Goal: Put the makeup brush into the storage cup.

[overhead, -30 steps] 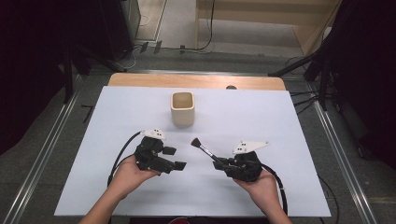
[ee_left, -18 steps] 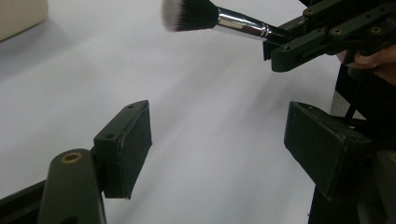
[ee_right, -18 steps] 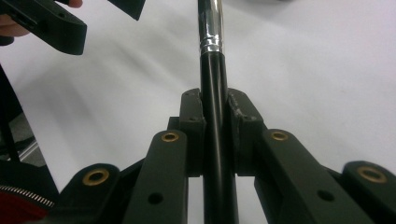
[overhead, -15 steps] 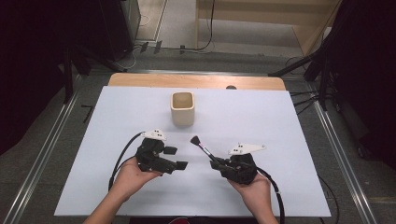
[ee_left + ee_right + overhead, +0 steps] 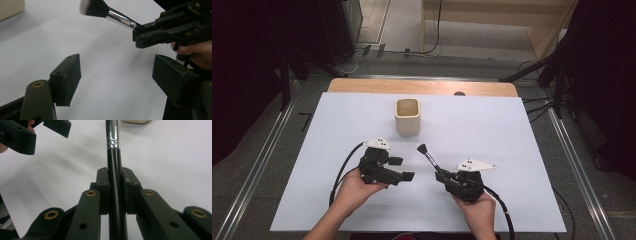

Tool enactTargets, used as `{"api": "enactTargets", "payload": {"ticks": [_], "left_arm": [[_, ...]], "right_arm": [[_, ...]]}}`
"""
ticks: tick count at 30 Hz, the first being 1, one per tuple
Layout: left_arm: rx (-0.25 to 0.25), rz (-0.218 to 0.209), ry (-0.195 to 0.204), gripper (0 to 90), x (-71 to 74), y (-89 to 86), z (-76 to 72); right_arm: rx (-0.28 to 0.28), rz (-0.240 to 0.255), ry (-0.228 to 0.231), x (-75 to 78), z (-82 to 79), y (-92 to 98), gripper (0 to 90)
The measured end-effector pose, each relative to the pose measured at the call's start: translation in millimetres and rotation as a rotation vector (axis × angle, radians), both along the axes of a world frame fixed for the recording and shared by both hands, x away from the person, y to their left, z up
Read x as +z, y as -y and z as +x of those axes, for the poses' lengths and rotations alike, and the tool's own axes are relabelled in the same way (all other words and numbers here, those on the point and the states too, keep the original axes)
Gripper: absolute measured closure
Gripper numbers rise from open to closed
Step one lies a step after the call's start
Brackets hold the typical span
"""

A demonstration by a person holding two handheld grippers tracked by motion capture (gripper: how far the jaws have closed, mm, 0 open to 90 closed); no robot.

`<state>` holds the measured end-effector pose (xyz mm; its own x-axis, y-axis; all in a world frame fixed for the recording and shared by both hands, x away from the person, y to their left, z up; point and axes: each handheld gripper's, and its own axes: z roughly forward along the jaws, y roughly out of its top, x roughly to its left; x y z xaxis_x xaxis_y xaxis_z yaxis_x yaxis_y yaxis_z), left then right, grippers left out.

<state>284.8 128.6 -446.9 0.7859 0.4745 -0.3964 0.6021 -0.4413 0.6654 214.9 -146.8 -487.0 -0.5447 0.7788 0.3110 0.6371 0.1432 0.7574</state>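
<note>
left gripper (image 5: 404,170): black body, flat rectangular pads, brass-coloured pivot pins, pale three-cornered plate on top, black cable looping at lower left of frame | right gripper (image 5: 443,176): same black build, pale plate with dark dots, black cable at lower right | forearms: bare, no sleeves

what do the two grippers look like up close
Both are black, with brass-coloured pivot pins along their linkage arms. The left gripper has flat, rectangular black pads. The right gripper has narrower pads. Each carries a pale three-cornered plate on top and trails a black cable. Forearms are bare, no sleeves visible.
</note>
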Motion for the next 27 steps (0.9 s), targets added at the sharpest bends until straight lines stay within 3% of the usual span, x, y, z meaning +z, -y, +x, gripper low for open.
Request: {"api": "enactTargets", "payload": {"ticks": [9,17,27], "left_arm": [[0.015,-0.024,-0.003,24.0,-0.8,4.2,-1.1],[0.036,-0.049,0.0,24.1,-0.8,3.5,2.6],[0.047,-0.09,-0.007,26.5,0.1,6.6,2.1]], "right_arm": [[-0.04,0.101,-0.007,-12.7,-6.8,-6.6,79.8],[-0.063,0.118,0.027,-19.7,-11.7,-16.9,79.8],[-0.074,0.292,-0.017,-31.9,-11.6,-21.6,79.8]]}}
